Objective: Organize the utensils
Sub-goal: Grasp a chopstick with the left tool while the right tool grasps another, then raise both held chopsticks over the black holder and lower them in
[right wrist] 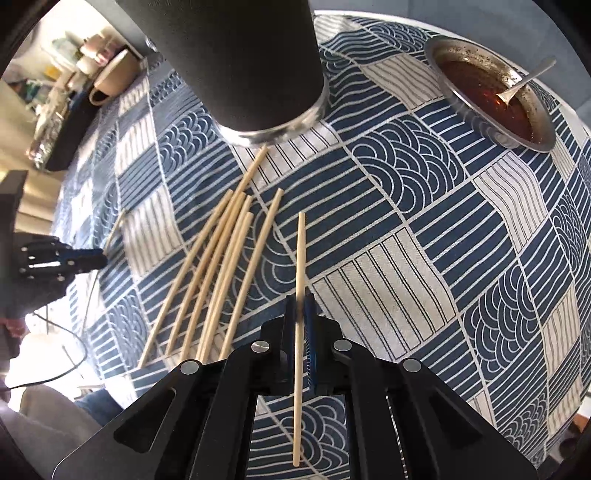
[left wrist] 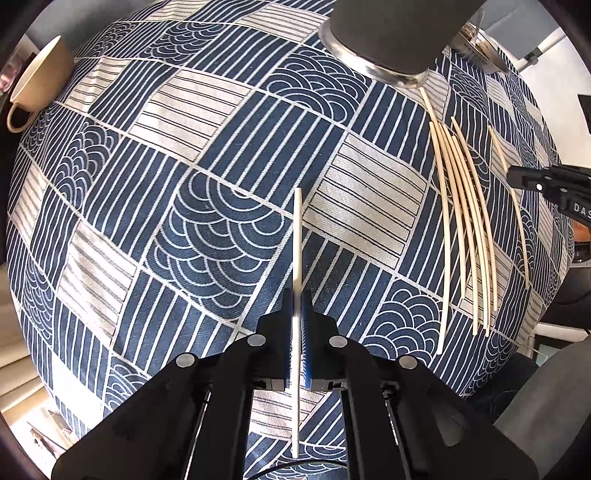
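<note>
My left gripper is shut on a pale chopstick that points forward above the cloth. My right gripper is closed around another chopstick, also pointing forward. Several loose chopsticks lie fanned on the patterned tablecloth, left of the right gripper; they also show in the left wrist view. A tall dark cylindrical holder with a metal base stands just beyond their far tips, and shows in the left wrist view. The right gripper shows at the right edge of the left wrist view, and the left gripper in the right wrist view.
A metal bowl with dark red sauce and a spoon sits at the far right. A cream mug stands at the table's far left edge. The blue-and-white patterned tablecloth covers the table. A cable hangs off the near left edge.
</note>
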Motion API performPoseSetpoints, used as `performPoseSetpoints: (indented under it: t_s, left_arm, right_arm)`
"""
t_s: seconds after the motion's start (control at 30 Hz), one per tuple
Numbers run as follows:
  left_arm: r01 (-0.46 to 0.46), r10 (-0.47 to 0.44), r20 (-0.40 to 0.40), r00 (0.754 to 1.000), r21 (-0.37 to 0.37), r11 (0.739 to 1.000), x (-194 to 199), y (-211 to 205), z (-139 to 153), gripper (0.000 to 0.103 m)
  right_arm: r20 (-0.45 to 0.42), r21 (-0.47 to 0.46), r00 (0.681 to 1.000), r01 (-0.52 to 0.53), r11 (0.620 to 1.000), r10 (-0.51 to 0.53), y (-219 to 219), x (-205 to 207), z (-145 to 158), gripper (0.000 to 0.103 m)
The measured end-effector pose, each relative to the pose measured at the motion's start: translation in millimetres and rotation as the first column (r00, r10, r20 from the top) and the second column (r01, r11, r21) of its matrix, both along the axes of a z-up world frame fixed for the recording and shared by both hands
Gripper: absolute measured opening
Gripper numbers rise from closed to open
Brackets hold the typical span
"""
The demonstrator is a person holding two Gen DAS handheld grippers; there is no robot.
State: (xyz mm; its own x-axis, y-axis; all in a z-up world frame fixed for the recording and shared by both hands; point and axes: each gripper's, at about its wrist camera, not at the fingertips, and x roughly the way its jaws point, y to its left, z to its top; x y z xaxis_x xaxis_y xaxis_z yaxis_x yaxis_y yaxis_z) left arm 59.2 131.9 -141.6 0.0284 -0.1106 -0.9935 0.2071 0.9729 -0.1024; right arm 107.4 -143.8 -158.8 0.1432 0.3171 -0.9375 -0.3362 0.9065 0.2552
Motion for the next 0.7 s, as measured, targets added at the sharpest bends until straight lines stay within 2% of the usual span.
performPoseSetpoints:
  t_s: [0.33, 0.5, 0.7]
  left_arm:
    - [0.004, -0.006, 0.036, 0.999, 0.064, 0.998, -9.5, 4.8, 22.3, 0.005]
    - [-0.015, 0.01, 0.076, 0.997, 0.075, 0.997, 2.5, 6.9, 45.6, 0.005]
    - [-0.018, 0.003, 0.161, 0.987, 0.094, 0.995, 17.8, 0.0, 78.9, 0.005]
  right_arm:
    - [0.058, 0.048, 0.998, -0.021, 0.999, 0.018, -6.4, -6.3, 27.6, 0.004]
    - [0.119, 0.083, 0.993, -0.037, 0.996, 0.027, -6.7, -5.3, 54.7, 0.004]
    - [0.183, 0.106, 0.982, -0.063, 0.992, 0.043, -3.7, -0.1, 78.8, 0.004]
